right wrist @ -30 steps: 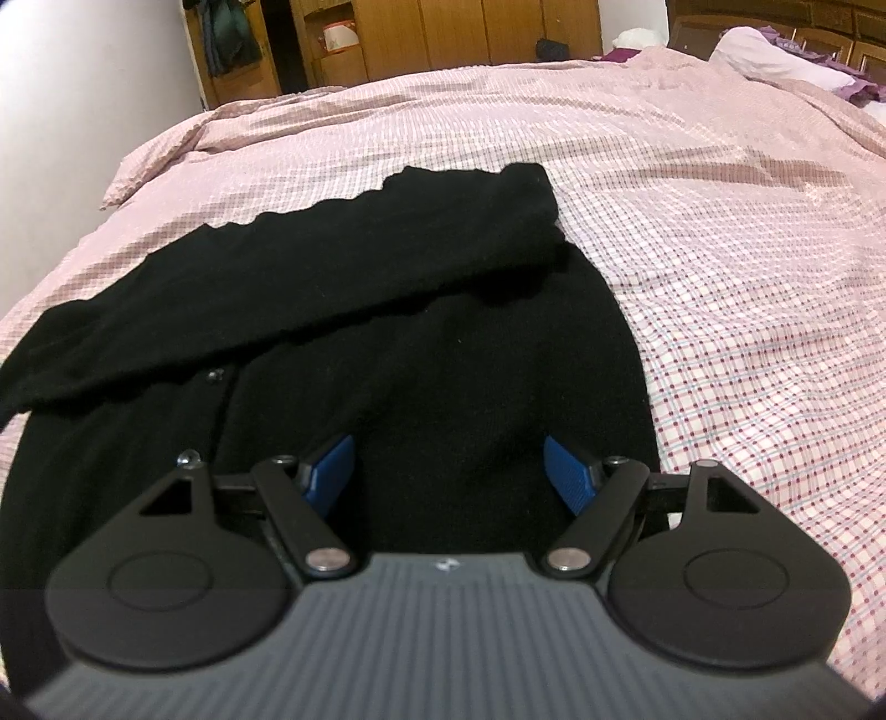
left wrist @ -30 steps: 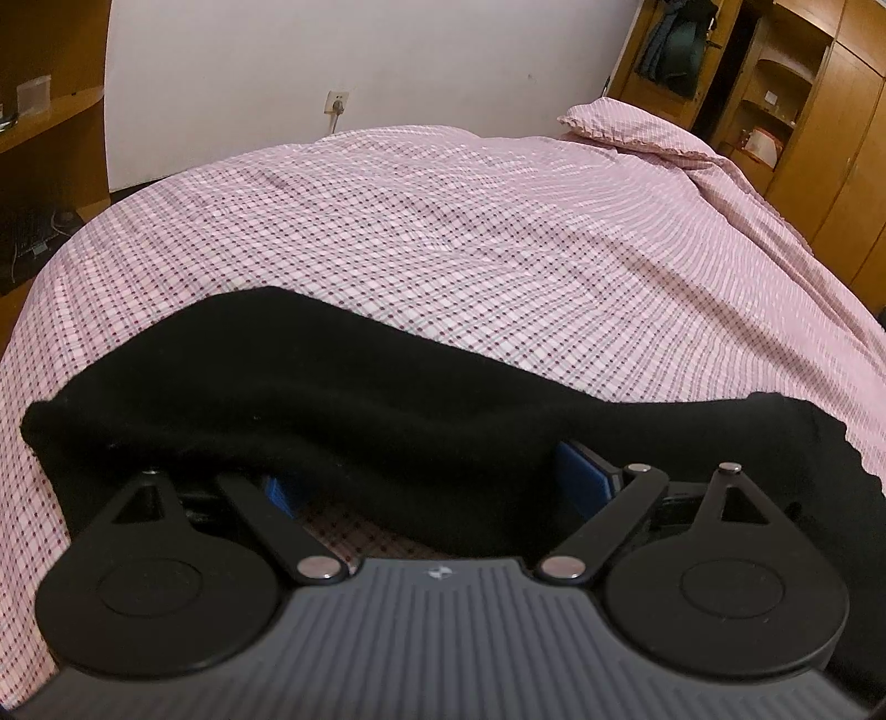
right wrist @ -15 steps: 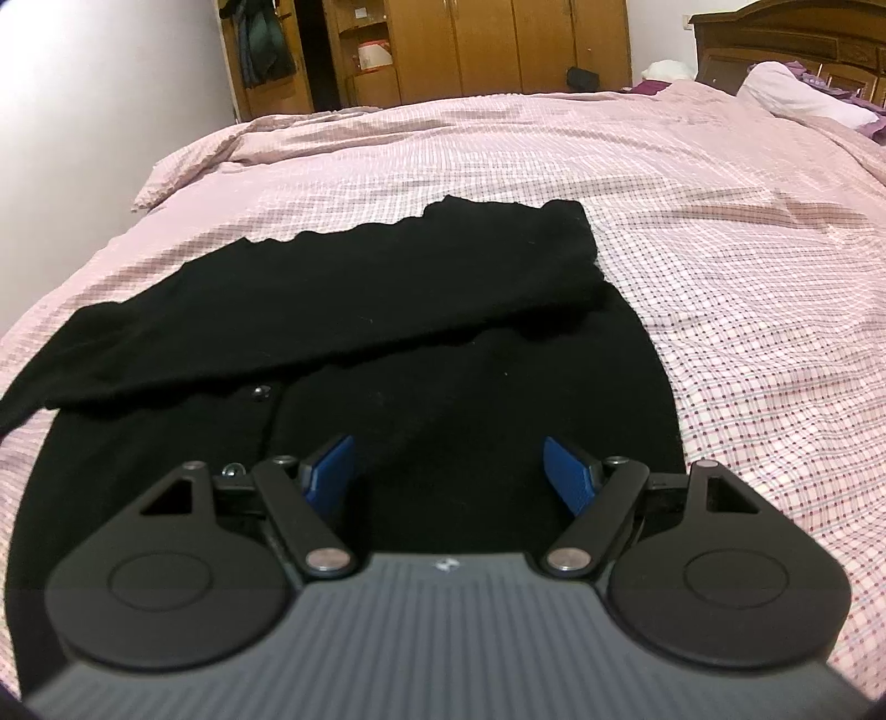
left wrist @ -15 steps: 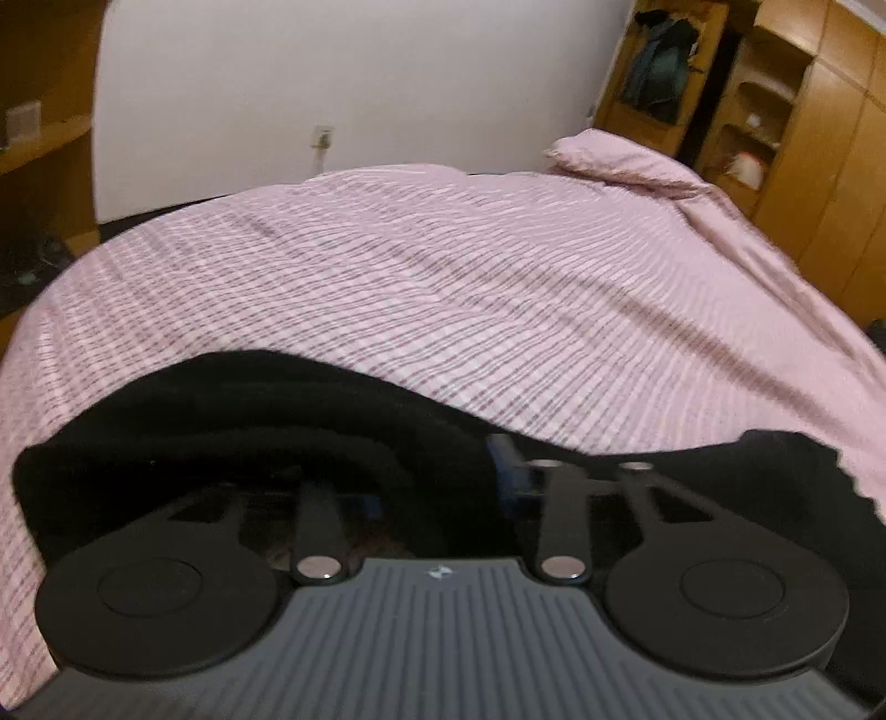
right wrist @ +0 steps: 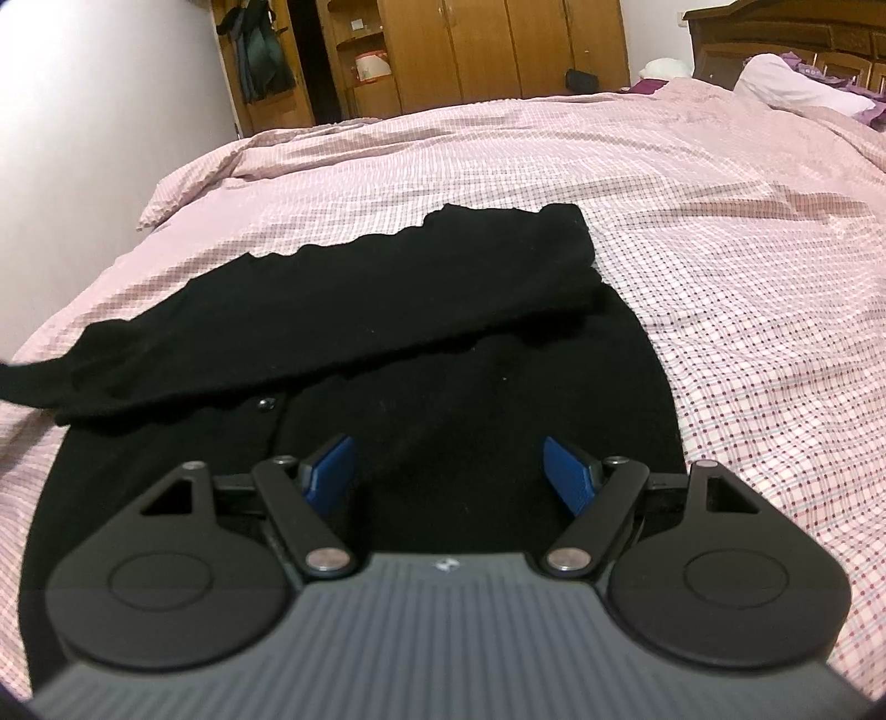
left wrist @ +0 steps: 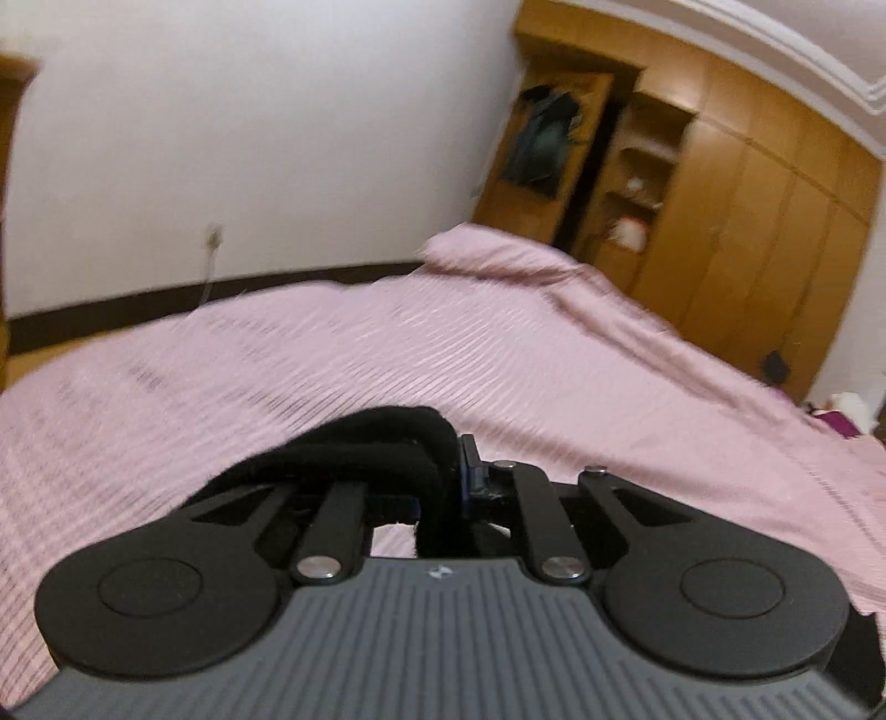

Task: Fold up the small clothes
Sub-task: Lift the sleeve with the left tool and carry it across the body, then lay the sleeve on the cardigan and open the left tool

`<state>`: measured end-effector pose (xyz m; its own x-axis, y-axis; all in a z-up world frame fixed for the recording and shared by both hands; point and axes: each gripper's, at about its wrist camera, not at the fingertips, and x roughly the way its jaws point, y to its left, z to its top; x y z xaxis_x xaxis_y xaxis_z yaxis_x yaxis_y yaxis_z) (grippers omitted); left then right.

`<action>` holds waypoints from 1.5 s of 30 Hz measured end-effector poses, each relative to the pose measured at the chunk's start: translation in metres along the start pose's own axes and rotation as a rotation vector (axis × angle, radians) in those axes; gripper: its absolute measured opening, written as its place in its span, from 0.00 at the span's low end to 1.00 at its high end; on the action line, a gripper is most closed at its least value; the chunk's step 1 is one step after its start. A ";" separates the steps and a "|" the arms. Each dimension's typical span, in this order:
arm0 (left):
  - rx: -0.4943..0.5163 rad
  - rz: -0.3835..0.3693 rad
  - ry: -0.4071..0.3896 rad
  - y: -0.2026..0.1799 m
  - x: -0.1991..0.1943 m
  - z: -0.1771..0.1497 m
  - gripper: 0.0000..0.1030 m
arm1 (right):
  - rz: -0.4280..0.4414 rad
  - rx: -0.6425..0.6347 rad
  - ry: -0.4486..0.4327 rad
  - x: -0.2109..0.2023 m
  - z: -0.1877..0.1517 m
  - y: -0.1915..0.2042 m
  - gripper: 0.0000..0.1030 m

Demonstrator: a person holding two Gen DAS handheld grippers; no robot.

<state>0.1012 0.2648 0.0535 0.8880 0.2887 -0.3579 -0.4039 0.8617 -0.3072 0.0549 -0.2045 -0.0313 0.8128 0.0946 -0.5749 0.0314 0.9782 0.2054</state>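
Left gripper clenched on a bunched fold of the black cardigan; the knit humps up over the closed fingers, left wrist view blurred. Right gripper released, blue pads spread wide, hovering over the cardigan's near panel with nothing between them.

Cardigan lies flat on the pink checked bedcover, filling the 6 to 9 o'clock part of the right wrist view. A sleeve is folded across the body, running from 9 toward 1 o'clock. A small dark button sits just below the sleeve edge, at about 8 o'clock.

Farther out, bare bedcover. Pillow at 2 o'clock by the dark headboard. Wooden wardrobes at 12 o'clock, dark clothing hanging at 11. White wall beyond the bed in the left wrist view.
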 end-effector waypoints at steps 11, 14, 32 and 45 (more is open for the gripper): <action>0.178 -0.300 -0.038 -0.132 -0.024 0.012 0.13 | 0.001 0.055 -0.022 -0.004 0.001 -0.016 0.74; 0.240 -0.366 0.009 -0.174 -0.025 -0.010 0.13 | -0.002 0.070 -0.028 -0.005 0.000 -0.023 0.74; 0.460 -0.358 0.397 -0.245 0.036 -0.168 0.16 | -0.032 0.177 -0.033 -0.002 -0.007 -0.064 0.74; 0.467 -0.251 0.411 -0.186 -0.024 -0.120 0.69 | 0.066 0.061 -0.049 0.000 0.013 -0.028 0.74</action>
<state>0.1287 0.0477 0.0130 0.7492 -0.0465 -0.6607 0.0232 0.9988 -0.0440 0.0612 -0.2347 -0.0268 0.8417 0.1476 -0.5193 0.0112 0.9569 0.2902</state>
